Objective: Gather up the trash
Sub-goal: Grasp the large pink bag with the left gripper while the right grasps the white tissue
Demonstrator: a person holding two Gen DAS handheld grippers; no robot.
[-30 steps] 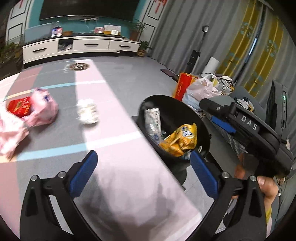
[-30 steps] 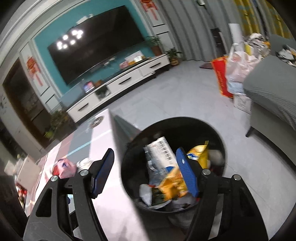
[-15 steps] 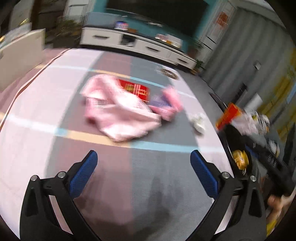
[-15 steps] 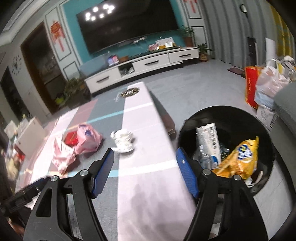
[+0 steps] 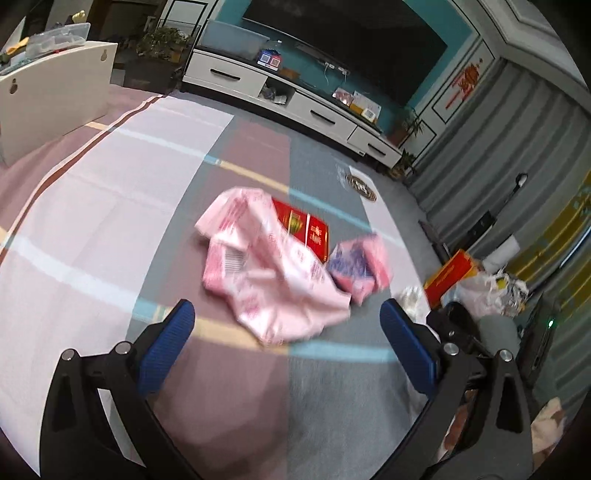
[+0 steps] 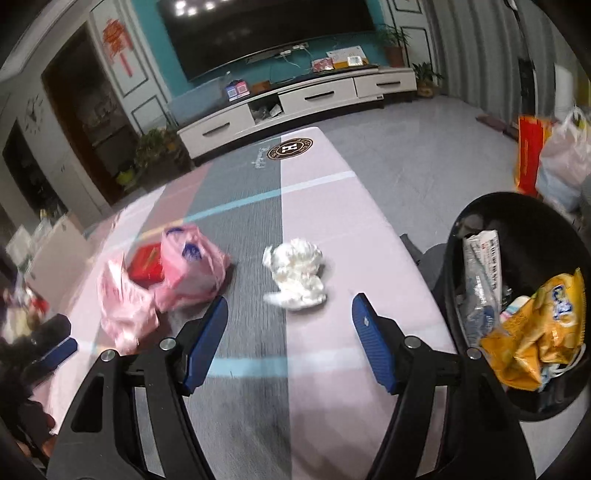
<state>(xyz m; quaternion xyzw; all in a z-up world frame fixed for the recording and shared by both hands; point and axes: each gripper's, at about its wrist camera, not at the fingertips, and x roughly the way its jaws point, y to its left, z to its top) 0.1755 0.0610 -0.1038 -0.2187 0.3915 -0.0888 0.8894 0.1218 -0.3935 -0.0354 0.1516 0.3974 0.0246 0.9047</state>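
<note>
a teal wall (image 6: 162,22) at twelve o'clock carries a large dark television (image 6: 266,33) with ceiling lights mirrored in its screen. below it runs a long white tv cabinet (image 6: 295,103) with dark drawer handles and small boxes on top. potted plants (image 6: 155,147) stand at its ten o'clock end, another (image 6: 424,74) at two o'clock. grey curtains (image 5: 517,147) hang at two to three o'clock in the left wrist view. the floor (image 6: 424,166) is pale grey. a wall clock (image 6: 31,114) hangs at nine o'clock.
</note>
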